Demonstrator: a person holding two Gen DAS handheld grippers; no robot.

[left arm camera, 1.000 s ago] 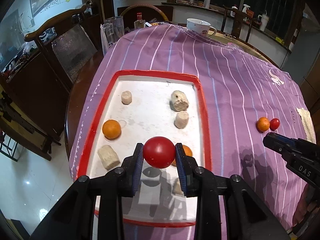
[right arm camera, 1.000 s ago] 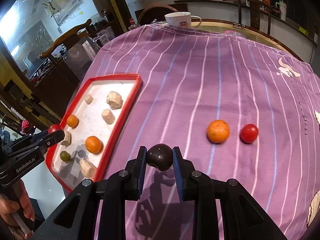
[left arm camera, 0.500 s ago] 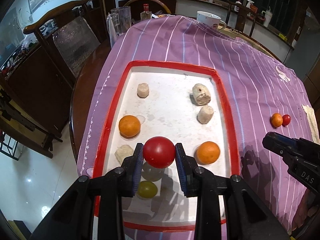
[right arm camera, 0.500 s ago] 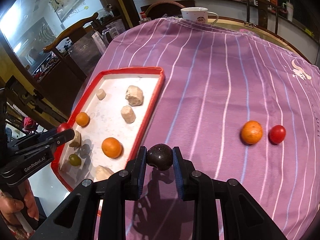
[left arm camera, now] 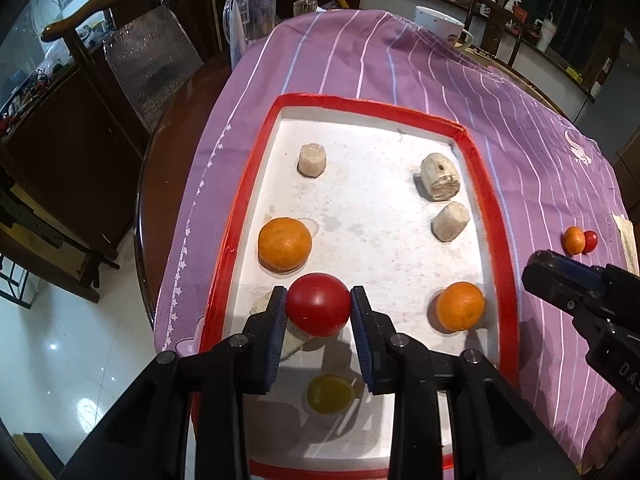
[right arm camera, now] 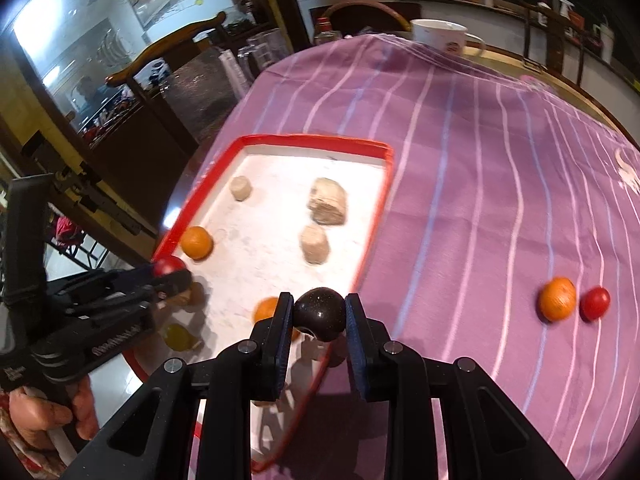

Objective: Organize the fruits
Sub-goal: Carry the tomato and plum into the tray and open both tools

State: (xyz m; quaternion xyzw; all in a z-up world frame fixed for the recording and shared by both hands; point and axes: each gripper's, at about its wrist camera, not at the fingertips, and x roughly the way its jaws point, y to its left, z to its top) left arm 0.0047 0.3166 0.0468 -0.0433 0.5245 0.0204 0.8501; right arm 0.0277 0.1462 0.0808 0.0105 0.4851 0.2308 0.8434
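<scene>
My left gripper (left arm camera: 319,312) is shut on a red round fruit (left arm camera: 319,309), held over the near left part of the red-rimmed white tray (left arm camera: 248,200). In the tray lie two oranges (left arm camera: 285,244) (left arm camera: 460,306), a yellow-green fruit (left arm camera: 330,394) and several beige chunks (left arm camera: 439,177). My right gripper (right arm camera: 319,316) is shut on a dark round fruit (right arm camera: 320,312), over the tray's near right rim (right arm camera: 372,216). An orange (right arm camera: 557,298) and a small red fruit (right arm camera: 595,303) lie on the purple cloth to the right.
The striped purple cloth (left arm camera: 400,64) covers a round wooden table. A white cup (left arm camera: 440,26) stands at its far side, a clear jug (left arm camera: 252,12) and a bottle (left arm camera: 305,0) at the far left. A wooden chair (left arm camera: 120,40) stands left of the table.
Both grippers have moved left with their fruits. The left one has come lower over the tray; the right one has gone from over the cloth to the tray's rim.
</scene>
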